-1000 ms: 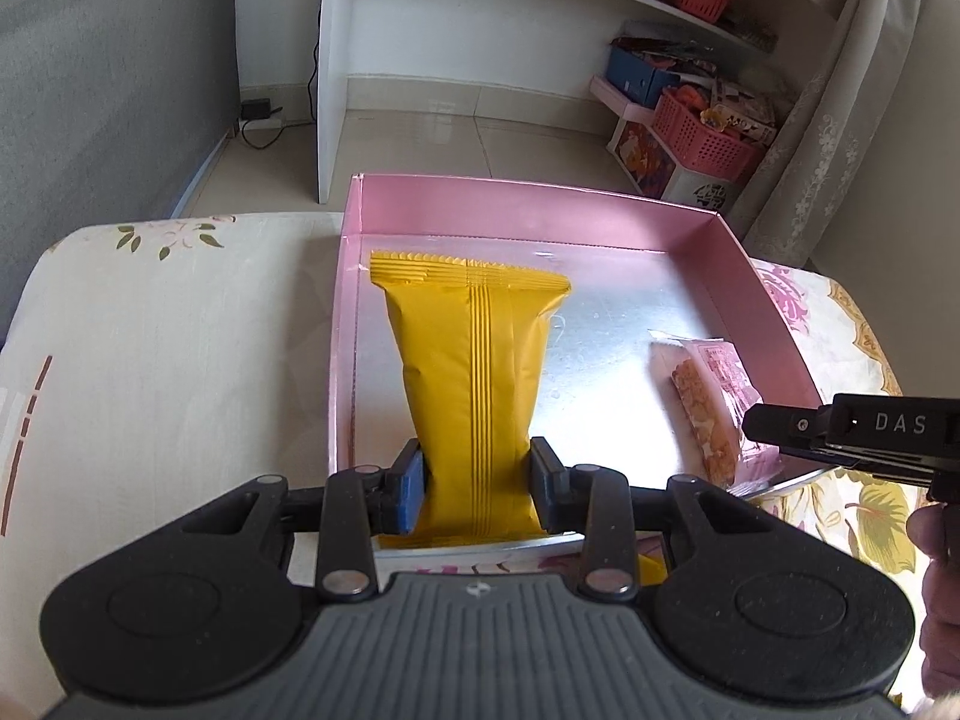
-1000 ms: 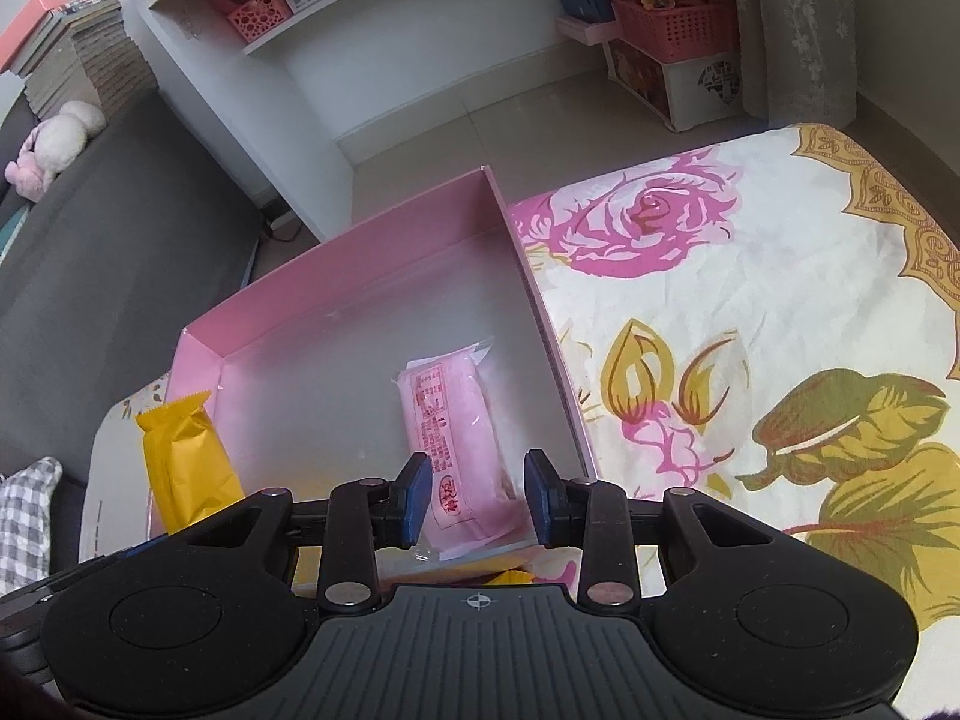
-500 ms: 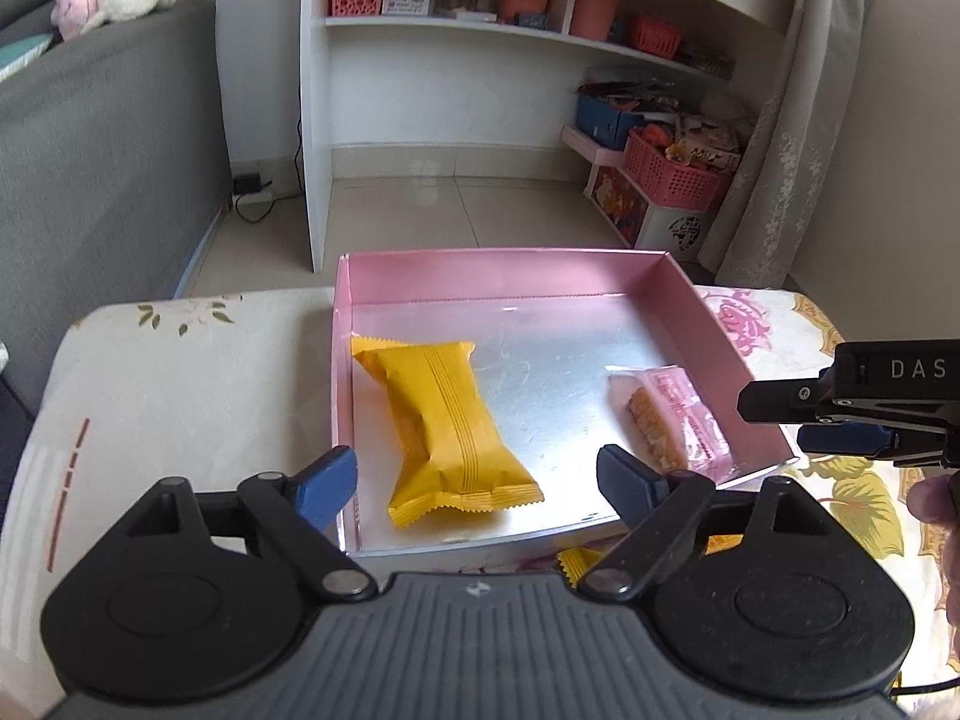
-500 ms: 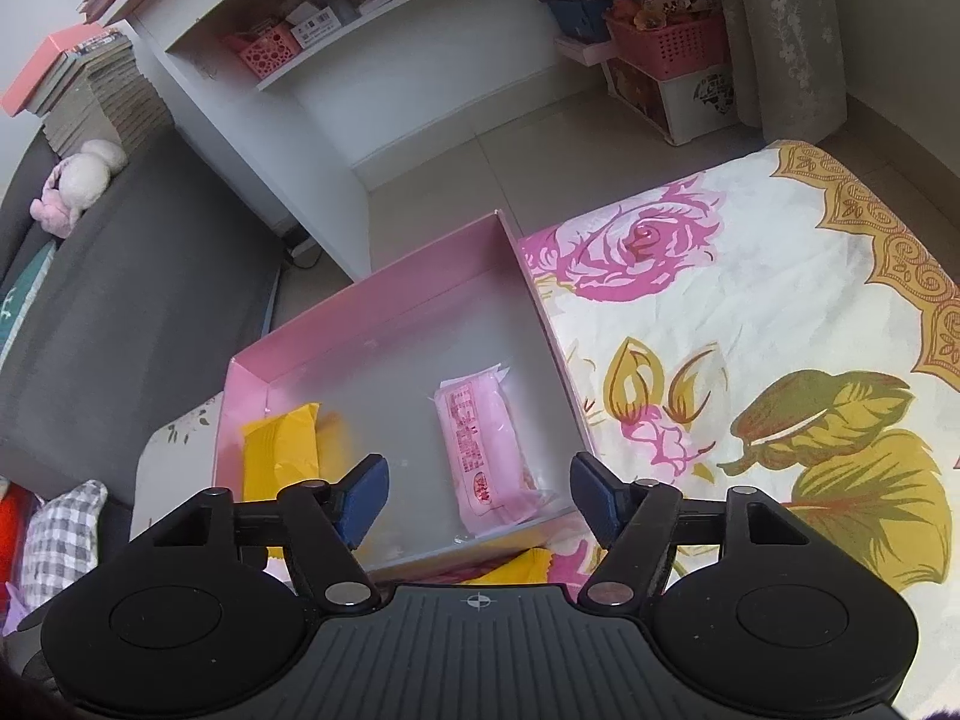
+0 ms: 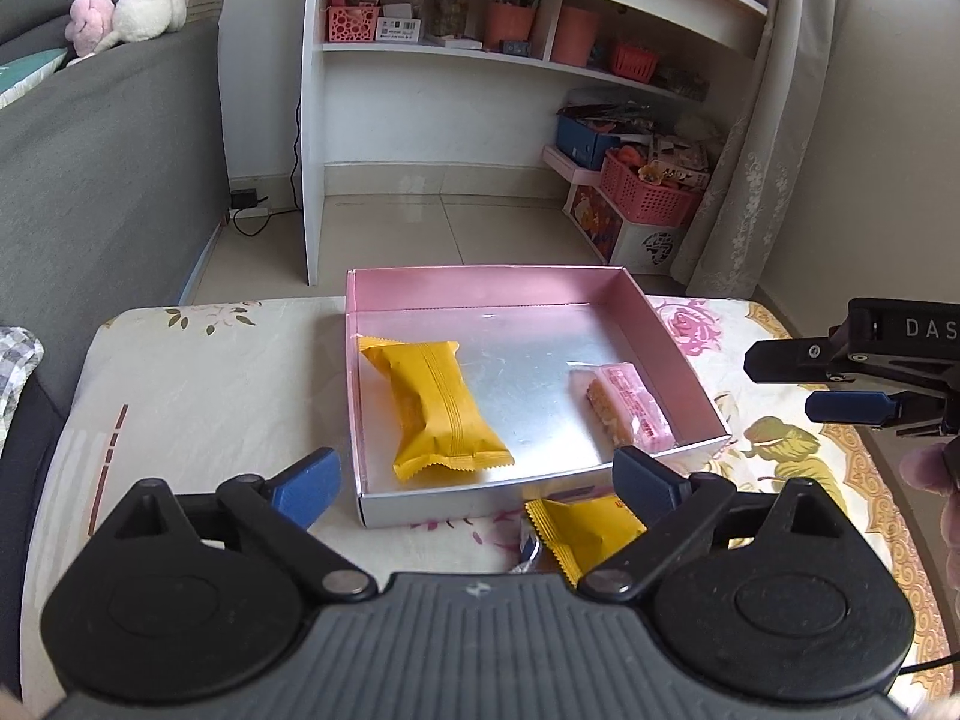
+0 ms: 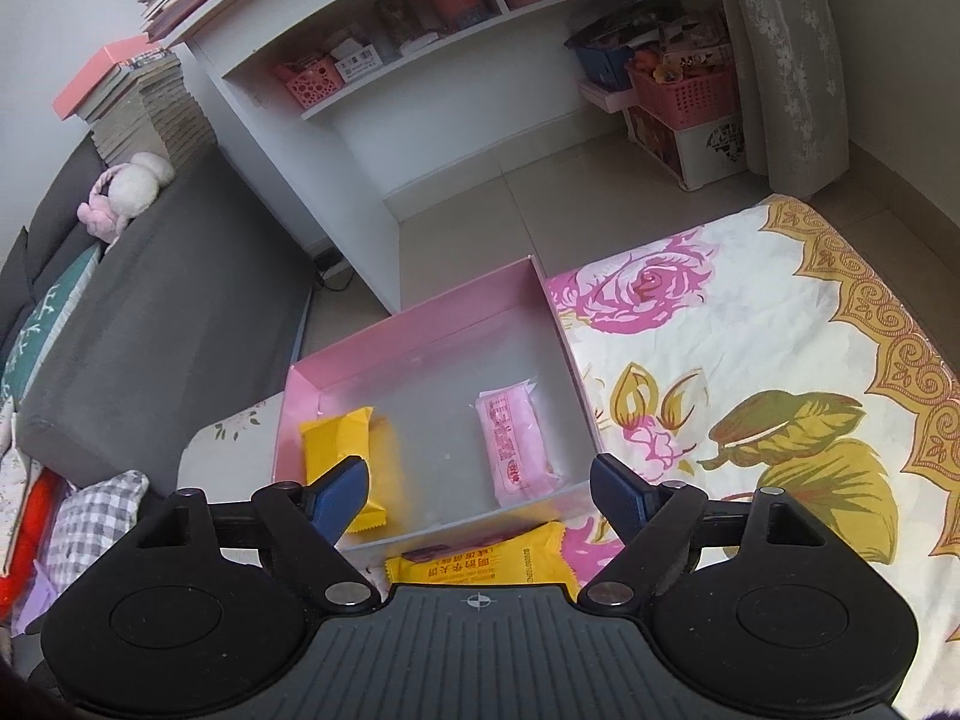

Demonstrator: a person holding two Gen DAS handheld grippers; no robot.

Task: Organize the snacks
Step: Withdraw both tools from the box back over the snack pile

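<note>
Pink box (image 5: 678, 348) taken as landmark: shallow, open-topped, silvery floor, set on floral tablecloth (image 5: 198, 384).

Inside box, against left wall: yellow snack packet (image 5: 441, 405), pillow-shaped, ribbed seam down the middle, crimped ends, lying flat. Inside box, beside right wall: pink snack packet (image 5: 627, 405), slim, partly clear with orange-brown contents showing along one edge, printed label visible (image 6: 510, 444). Well apart from each other.

Outside box, just beside near wall: second yellow packet (image 6: 480, 561), printed side up.

Left gripper (image 5: 474, 474): fingers spread wide, holding nothing, short of near wall. Right gripper (image 6: 477, 489): fingers spread wide, holding nothing, above second yellow packet.
</note>
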